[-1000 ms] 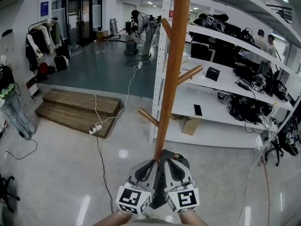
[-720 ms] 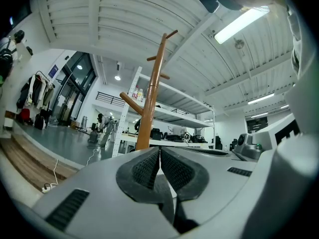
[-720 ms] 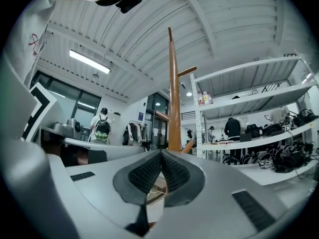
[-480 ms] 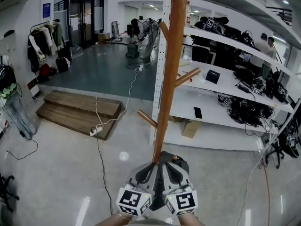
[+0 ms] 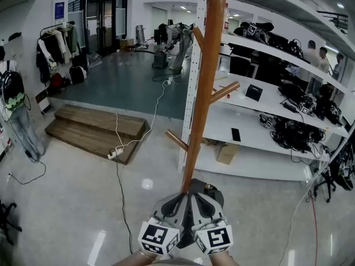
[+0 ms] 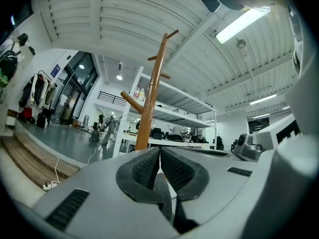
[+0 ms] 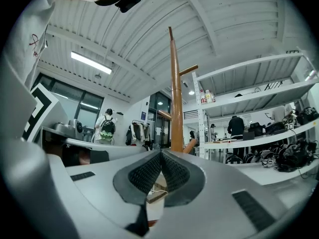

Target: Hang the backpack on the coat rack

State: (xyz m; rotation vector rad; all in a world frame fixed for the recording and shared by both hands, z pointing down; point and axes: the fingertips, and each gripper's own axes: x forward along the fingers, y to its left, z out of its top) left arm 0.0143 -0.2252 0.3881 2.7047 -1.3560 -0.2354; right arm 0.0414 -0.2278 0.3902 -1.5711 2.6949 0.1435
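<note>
A tall wooden coat rack (image 5: 202, 93) stands straight ahead of me, with bare pegs sticking out at several heights, one to the right (image 5: 224, 90) and one low on the left (image 5: 176, 140). My left gripper (image 5: 183, 192) and right gripper (image 5: 193, 192) are held side by side at the foot of the pole, both shut with nothing between the pads. The left gripper view shows the left gripper (image 6: 159, 151) closed with the coat rack (image 6: 152, 98) beyond it. The right gripper (image 7: 161, 153) is likewise closed before the coat rack (image 7: 175, 93). Neither gripper holds a backpack.
White metal shelving (image 5: 266, 93) with electronics and cables stands just behind the rack, a cardboard box (image 5: 226, 148) under it. A wooden stepped platform (image 5: 94, 129) and a white power cable (image 5: 117, 148) lie to the left. A person wearing a backpack (image 5: 11, 93) stands at far left.
Both grippers stay shut in the same spot before the pole. Only the head view has shifted slightly.
</note>
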